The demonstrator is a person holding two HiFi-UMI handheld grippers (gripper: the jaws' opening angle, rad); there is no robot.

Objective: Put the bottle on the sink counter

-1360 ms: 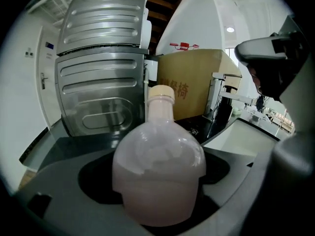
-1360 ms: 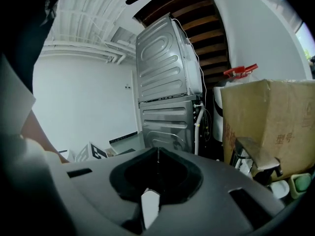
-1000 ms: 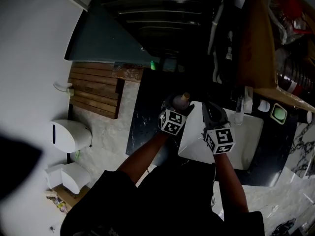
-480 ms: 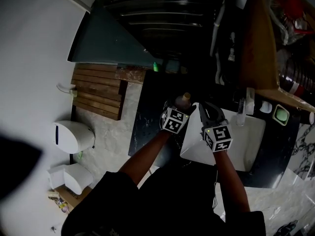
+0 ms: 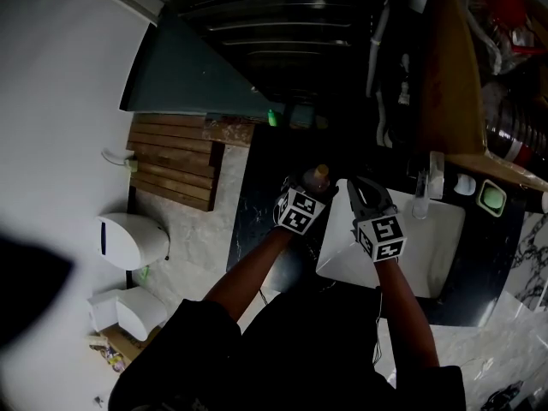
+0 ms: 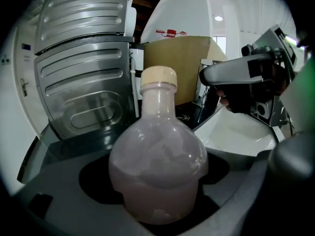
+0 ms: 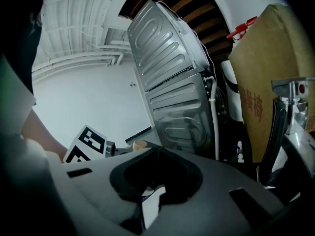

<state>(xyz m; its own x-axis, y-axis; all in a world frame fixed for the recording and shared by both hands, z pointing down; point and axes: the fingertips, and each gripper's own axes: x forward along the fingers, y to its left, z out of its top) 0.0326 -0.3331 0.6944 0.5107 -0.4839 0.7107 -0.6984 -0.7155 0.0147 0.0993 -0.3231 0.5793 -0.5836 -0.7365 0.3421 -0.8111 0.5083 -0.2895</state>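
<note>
Hardly changes from a second ago: still pinches the bottle [image 6: 157, 156] in the left gripper [image 5: 310, 188] over the dark sink counter [image 5: 257, 204] beside the white basin [image 5: 428, 247], with the right gripper [image 5: 363, 192] pressed together and empty, set-down seemingly still ahead.

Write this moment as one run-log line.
left gripper: shut on bottle | right gripper: shut, empty | bottle: beside white sink
</note>
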